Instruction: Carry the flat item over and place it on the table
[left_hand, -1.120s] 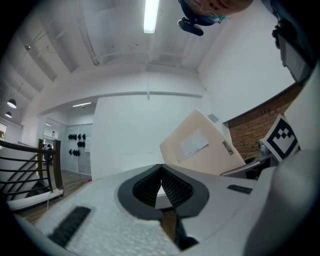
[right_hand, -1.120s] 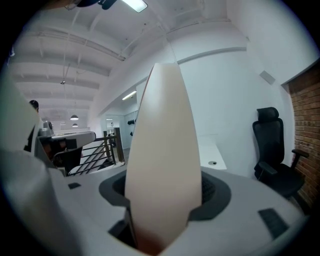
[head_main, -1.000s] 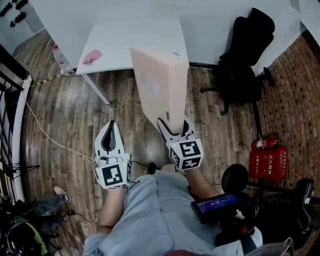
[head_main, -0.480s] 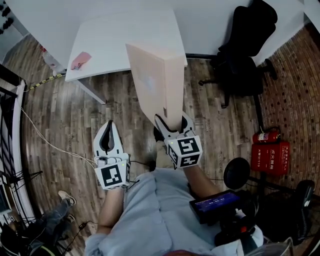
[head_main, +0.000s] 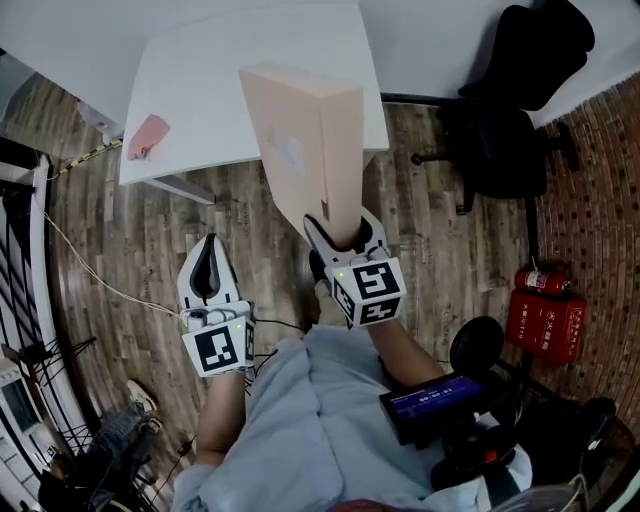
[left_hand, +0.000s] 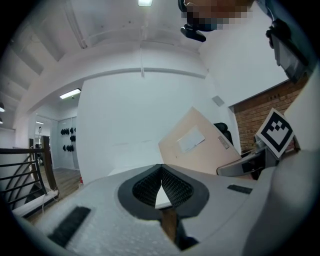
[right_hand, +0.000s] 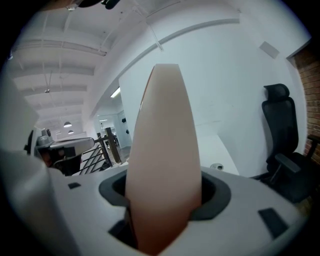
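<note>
A flat pale-pink box (head_main: 305, 150) stands on edge in the air, its far end over the near edge of the white table (head_main: 210, 90). My right gripper (head_main: 338, 232) is shut on its lower end. In the right gripper view the box (right_hand: 165, 160) fills the space between the jaws. In the left gripper view the same box (left_hand: 200, 147) shows at right with a white label. My left gripper (head_main: 206, 272) hangs lower left over the floor, jaws shut with nothing between them, as the left gripper view (left_hand: 161, 186) confirms.
A pink item (head_main: 147, 135) lies on the table's left part. A black office chair (head_main: 515, 100) stands at right. A red fire extinguisher box (head_main: 548, 320) sits on the brick floor. A cable (head_main: 90, 270) runs over the wood floor and a black railing (head_main: 25, 250) lines the left.
The table has come nearer and the box's far end now reaches over its near edge. Both grippers keep their grip and spacing.
</note>
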